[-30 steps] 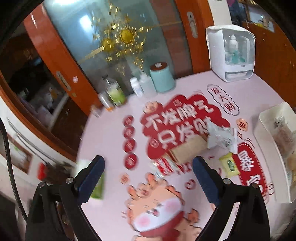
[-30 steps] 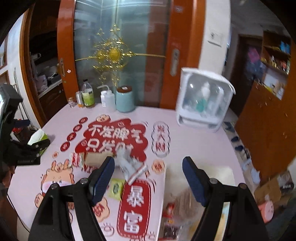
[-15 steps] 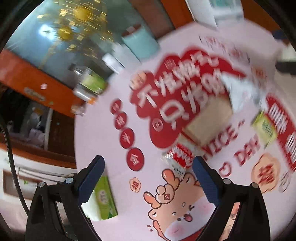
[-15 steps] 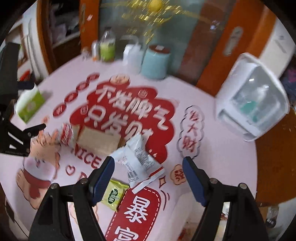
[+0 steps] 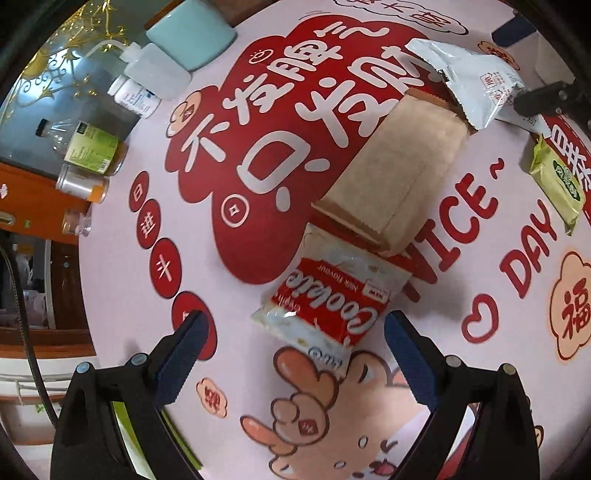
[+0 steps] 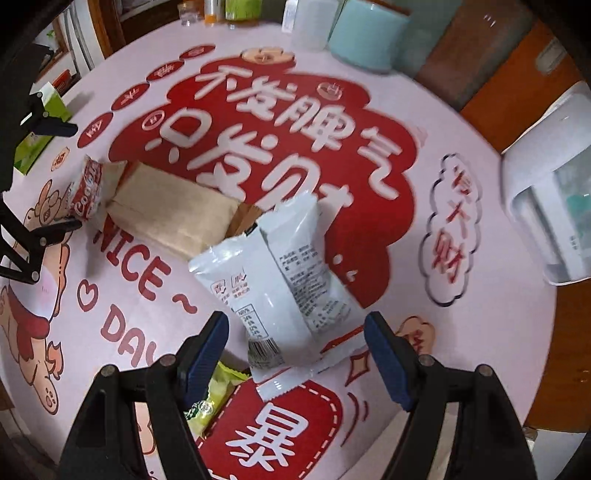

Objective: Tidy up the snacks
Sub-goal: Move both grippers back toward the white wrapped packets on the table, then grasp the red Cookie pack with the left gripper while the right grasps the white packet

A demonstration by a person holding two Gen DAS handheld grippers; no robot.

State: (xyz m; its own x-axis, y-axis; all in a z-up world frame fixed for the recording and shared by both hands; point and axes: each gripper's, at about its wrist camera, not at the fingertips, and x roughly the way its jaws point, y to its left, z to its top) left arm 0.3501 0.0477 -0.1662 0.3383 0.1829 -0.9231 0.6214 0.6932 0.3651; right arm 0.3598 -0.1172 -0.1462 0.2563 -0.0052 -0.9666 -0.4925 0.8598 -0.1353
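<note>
Fingers of our left gripper stand apart over the red cookie packet, gripping nothing. Our right gripper likewise stands open, straddling the near end of the white snack bag. Between both snacks lies a tan packet; a green packet sits right. The pink printed tablecloth carries bottles and a mint canister at its far edge, before a glass door.

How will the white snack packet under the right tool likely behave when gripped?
The white packet looks puffy and creased, so it will probably crumple rather than stay stiff. Its glossy film may slip. It leans on the brown bag, so lifting it could nudge that.
</note>
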